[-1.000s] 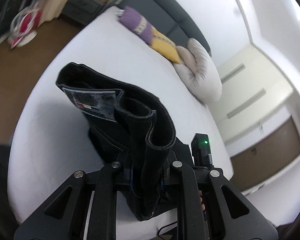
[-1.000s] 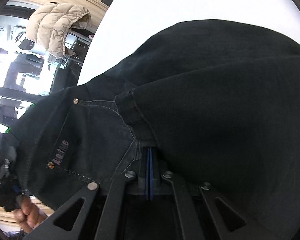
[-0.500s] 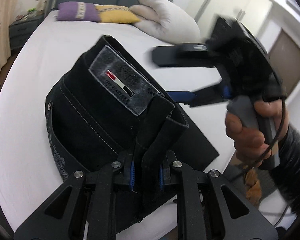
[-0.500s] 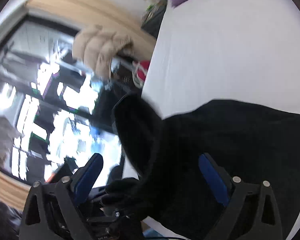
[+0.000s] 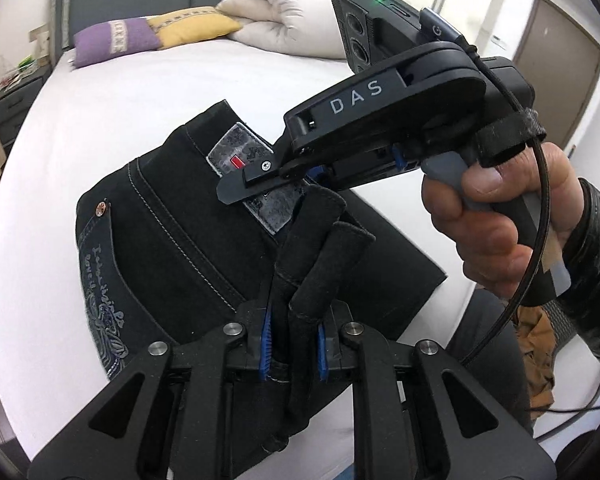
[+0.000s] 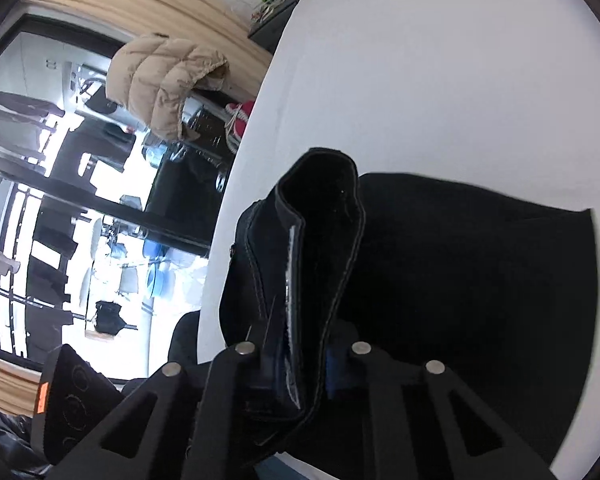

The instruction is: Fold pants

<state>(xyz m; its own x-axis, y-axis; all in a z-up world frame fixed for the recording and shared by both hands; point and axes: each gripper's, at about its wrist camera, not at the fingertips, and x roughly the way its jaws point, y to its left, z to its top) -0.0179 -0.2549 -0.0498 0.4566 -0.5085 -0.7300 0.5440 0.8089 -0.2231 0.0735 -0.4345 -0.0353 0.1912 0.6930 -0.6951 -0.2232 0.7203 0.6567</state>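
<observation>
Black jeans [image 5: 172, 248] lie folded on the white bed [image 5: 140, 92], back pocket and grey waistband patch [image 5: 240, 148] facing up. My left gripper [image 5: 292, 344] is shut on a bunched fold of the denim, which stands up between its blue pads. A hand [image 5: 492, 232] holds my right gripper [image 5: 240, 188] at the waistband by the patch. In the right wrist view the jaws of the right gripper [image 6: 300, 360] are closing, with the raised waistband [image 6: 320, 240] pinched between them. The remaining dark cloth [image 6: 460, 280] spreads flat to the right.
Purple pillow [image 5: 116, 40], yellow pillow [image 5: 192, 26] and a white duvet [image 5: 284, 20] lie at the headboard. A nightstand [image 5: 16, 100] stands left of the bed and a door [image 5: 556, 68] at the right. A beige jacket [image 6: 168, 76] hangs by the window beyond the bed edge.
My right gripper let go of the flat denim, opened wide, rose and closed on the waistband. My left gripper rolled and swung across, still holding its fold.
</observation>
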